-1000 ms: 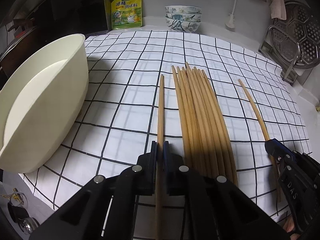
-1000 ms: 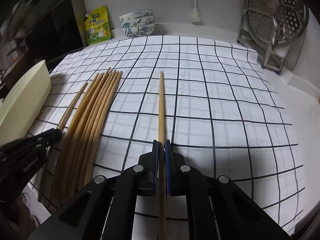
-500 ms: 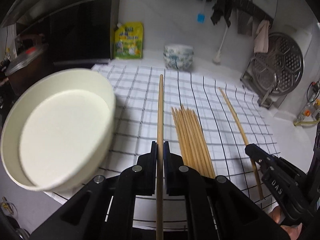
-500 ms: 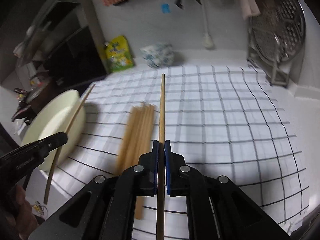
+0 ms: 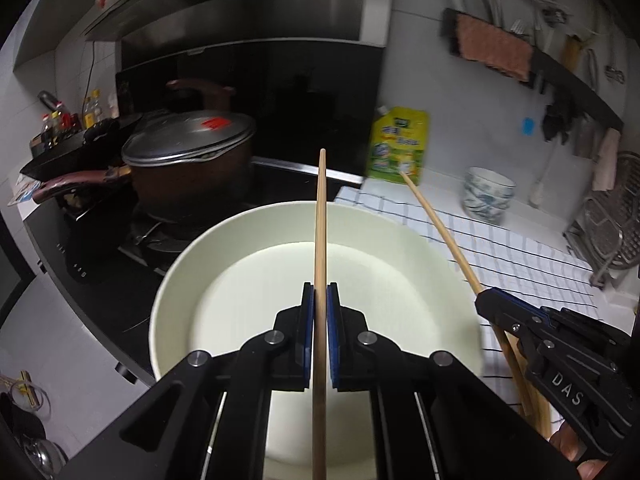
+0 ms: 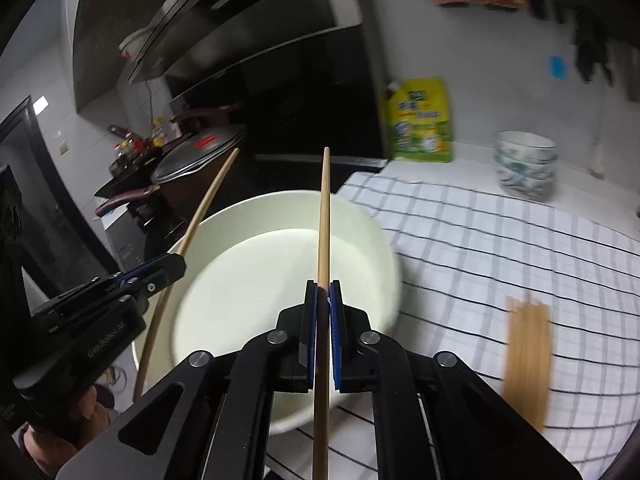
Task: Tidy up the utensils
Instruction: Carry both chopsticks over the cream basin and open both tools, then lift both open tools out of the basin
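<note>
My left gripper [image 5: 319, 292] is shut on a single wooden chopstick [image 5: 320, 220], which points forward over the cream basin [image 5: 240, 300]. The right gripper [image 6: 323, 290] is likewise shut on one chopstick [image 6: 324, 208], held above the basin [image 6: 248, 264]. Each gripper shows in the other's view: the right gripper [image 5: 486, 304] with its chopstick [image 5: 440, 224] at the basin's right rim, the left gripper [image 6: 172, 264] with its chopstick [image 6: 208, 196] at the left rim. A bundle of several chopsticks [image 6: 528, 344] lies on the checked cloth [image 6: 480, 232]. Nothing shows inside the basin.
A lidded pot [image 5: 188, 152] and a dark pan stand on the stove left of the basin. A yellow pouch [image 5: 398, 146] and stacked patterned bowls [image 5: 488, 196] stand by the back wall. A steel rack [image 5: 616, 232] is at the far right.
Both grippers have lifted their chopsticks off the checked cloth and swung left and up, from beside the bundle to above the cream basin. Both stayed shut.
</note>
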`<state>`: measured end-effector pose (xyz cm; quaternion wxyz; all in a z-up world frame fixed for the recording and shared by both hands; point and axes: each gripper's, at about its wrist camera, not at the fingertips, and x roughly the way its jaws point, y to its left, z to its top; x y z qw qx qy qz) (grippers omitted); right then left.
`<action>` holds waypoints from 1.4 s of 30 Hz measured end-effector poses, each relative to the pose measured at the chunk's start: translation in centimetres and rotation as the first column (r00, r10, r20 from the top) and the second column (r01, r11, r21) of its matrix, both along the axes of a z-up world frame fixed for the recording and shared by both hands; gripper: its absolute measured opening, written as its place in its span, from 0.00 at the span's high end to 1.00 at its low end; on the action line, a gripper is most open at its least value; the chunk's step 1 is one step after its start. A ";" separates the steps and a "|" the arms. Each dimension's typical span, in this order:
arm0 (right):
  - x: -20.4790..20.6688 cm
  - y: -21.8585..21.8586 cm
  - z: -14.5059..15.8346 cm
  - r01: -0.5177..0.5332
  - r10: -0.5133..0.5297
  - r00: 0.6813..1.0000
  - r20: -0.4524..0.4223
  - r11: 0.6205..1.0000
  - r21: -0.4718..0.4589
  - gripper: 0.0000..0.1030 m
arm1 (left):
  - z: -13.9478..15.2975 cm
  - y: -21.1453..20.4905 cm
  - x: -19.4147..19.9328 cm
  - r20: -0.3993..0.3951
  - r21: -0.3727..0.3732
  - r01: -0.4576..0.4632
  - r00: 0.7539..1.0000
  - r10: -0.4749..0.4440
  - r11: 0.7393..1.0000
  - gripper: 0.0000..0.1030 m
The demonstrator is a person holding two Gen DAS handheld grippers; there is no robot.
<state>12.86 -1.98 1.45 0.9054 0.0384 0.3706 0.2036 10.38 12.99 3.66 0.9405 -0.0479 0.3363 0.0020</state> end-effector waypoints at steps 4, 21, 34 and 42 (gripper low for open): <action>1.8 3.0 -1.6 -0.031 0.030 0.998 -0.058 0.999 -0.018 0.94 | -1.7 2.0 2.0 -0.052 -0.016 -0.009 0.999 0.008 1.000 0.93; 2.8 2.3 -3.7 0.011 -0.017 0.995 -0.102 0.998 -0.057 0.78 | -4.5 3.7 2.4 -0.091 -0.015 -0.081 0.993 0.079 0.997 0.40; 0.2 1.5 -2.6 0.012 -0.017 0.998 -0.060 0.997 -0.073 0.78 | -3.5 3.6 -0.8 -0.057 0.011 -0.122 0.991 0.123 0.992 0.32; -2.0 -0.3 -2.2 0.036 -0.039 0.999 -0.037 0.996 -0.080 0.75 | -3.3 1.8 -2.6 -0.056 0.021 -0.105 0.993 0.106 0.994 0.30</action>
